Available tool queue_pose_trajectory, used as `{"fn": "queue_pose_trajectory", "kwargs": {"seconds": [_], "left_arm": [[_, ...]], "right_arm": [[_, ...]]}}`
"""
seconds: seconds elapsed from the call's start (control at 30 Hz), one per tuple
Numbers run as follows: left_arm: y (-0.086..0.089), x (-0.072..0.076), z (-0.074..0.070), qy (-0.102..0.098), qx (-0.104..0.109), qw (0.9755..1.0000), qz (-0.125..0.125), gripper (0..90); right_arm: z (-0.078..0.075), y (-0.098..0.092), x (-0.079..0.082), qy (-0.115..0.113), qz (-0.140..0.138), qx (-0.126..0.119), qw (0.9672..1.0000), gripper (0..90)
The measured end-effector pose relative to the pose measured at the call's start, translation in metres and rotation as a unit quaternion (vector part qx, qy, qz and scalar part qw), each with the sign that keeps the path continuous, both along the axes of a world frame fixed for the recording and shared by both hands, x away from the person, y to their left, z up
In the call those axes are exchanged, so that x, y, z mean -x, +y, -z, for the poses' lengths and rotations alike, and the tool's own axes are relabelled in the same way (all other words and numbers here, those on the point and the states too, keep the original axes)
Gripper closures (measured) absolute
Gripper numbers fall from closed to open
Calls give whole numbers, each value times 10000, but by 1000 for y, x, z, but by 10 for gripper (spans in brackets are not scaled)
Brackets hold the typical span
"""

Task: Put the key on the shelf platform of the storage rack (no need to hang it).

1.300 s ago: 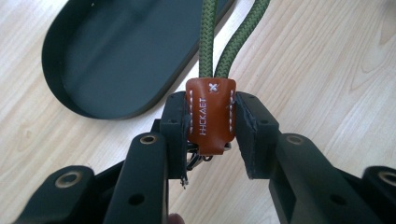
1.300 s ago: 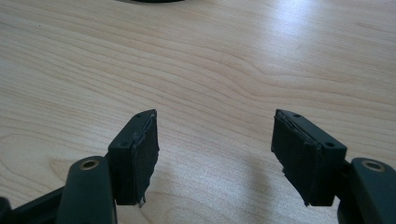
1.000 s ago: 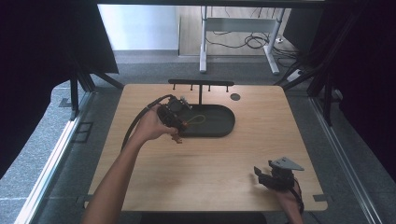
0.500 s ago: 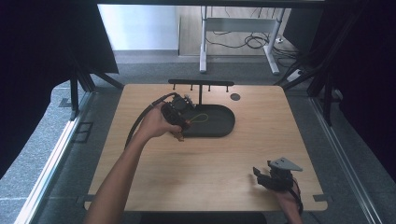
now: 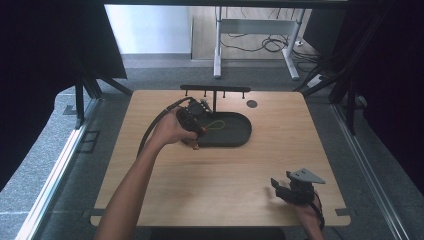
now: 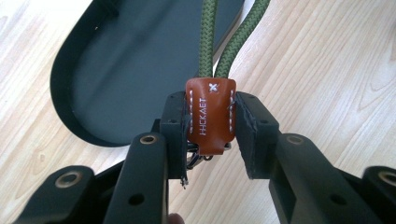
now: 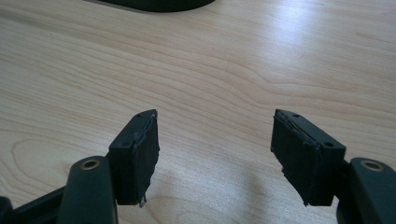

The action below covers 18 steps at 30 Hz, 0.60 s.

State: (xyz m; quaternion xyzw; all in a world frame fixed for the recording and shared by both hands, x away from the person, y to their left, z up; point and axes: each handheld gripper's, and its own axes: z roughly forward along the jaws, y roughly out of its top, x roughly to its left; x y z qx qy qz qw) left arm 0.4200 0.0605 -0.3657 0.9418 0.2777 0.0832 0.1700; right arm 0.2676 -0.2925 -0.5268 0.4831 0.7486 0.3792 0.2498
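Observation:
An orange-brown leather tag joins the two ends of a green cord loop. My left gripper is shut on that tag, just off the edge of a black oval tray. From above, the left gripper is held at the tray's left end and the green cord loop trails onto the tray. My right gripper stands open over bare wood, nothing between its jaws. It rests at the table's front right.
A black rack with small hooks stands behind the tray. A round dark grommet sits in the wooden tabletop at the back right. Grey floor, a desk frame and cables lie beyond the far edge.
The left hand has drawn the gripper slightly back and left along the tray's left end, pulling the cord with it. The right gripper stays put.

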Motion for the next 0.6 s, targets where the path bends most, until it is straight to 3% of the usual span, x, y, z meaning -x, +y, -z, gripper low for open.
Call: {"fn": "queue_pose_trajectory", "kwargs": {"seconds": [0.6], "left_arm": [[-6, -15, -5, 13, -10, 10000, -17, 665]], "right_arm": [[3, 4, 0, 34, -31, 72, 10000, 324]]}}
